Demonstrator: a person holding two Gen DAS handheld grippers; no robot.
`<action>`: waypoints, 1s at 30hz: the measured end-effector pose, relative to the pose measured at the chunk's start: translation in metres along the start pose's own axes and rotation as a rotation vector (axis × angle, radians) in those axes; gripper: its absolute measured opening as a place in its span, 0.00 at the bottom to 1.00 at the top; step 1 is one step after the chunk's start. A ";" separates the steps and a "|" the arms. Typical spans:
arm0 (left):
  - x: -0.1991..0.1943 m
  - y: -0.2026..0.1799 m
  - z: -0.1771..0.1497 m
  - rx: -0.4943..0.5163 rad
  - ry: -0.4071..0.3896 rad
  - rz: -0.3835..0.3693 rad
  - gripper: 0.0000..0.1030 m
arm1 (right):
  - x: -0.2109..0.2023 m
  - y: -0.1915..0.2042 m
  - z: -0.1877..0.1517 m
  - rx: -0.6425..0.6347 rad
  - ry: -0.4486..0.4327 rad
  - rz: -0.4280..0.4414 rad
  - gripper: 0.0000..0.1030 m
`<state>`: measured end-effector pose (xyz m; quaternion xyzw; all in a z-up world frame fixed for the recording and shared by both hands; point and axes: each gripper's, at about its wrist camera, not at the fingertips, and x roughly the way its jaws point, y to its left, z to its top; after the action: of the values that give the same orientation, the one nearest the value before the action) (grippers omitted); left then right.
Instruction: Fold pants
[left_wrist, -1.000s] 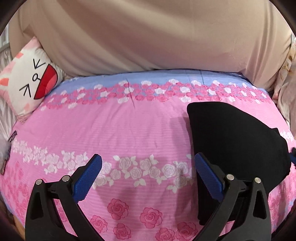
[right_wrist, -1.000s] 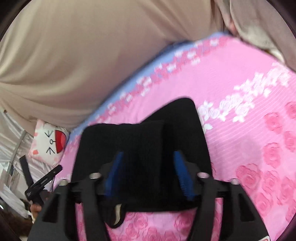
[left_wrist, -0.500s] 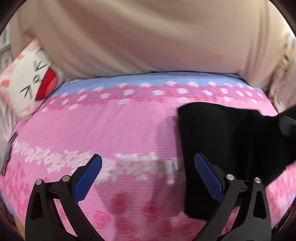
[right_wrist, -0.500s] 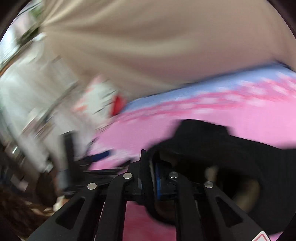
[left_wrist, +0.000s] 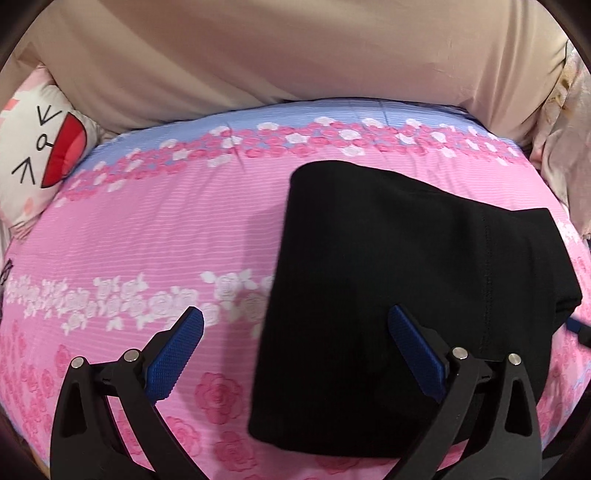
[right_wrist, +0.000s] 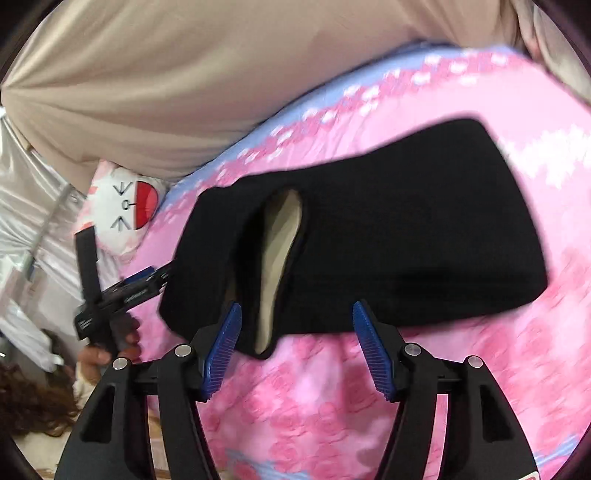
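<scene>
Folded black knit pants (left_wrist: 388, 288) lay on the pink rose-print bed sheet (left_wrist: 147, 229). The left gripper (left_wrist: 295, 343) stood with jaws spread; the right gripper (right_wrist: 295, 347) had its jaws opening, empty.

One pair of black pants (left_wrist: 399, 280), folded, on one bed (left_wrist: 155, 229). One cat-face pillow (left_wrist: 33, 155) beyond the pants at the bed's far corner. Two grippers: left gripper (left_wrist: 295, 347), right gripper (right_wrist: 295, 347). One hand (right_wrist: 99, 354).

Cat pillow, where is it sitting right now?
The cat pillow sits at the far left corner of the pink bedspread in both wrist views, against the beige fabric, well left of the black pants.
</scene>
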<state>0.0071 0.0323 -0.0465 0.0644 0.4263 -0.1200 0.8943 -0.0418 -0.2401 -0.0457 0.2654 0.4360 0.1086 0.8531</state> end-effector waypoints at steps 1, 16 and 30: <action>0.000 -0.001 0.000 0.000 0.000 0.005 0.95 | 0.013 0.007 -0.003 -0.027 0.016 0.004 0.60; -0.019 0.019 0.000 -0.077 -0.006 0.042 0.95 | 0.044 0.050 0.016 -0.144 -0.009 0.078 0.12; -0.009 -0.026 0.000 0.007 0.009 -0.011 0.95 | -0.027 -0.108 0.038 0.207 -0.160 0.031 0.53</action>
<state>-0.0058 0.0086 -0.0400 0.0658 0.4301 -0.1262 0.8915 -0.0320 -0.3555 -0.0682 0.3667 0.3713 0.0545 0.8513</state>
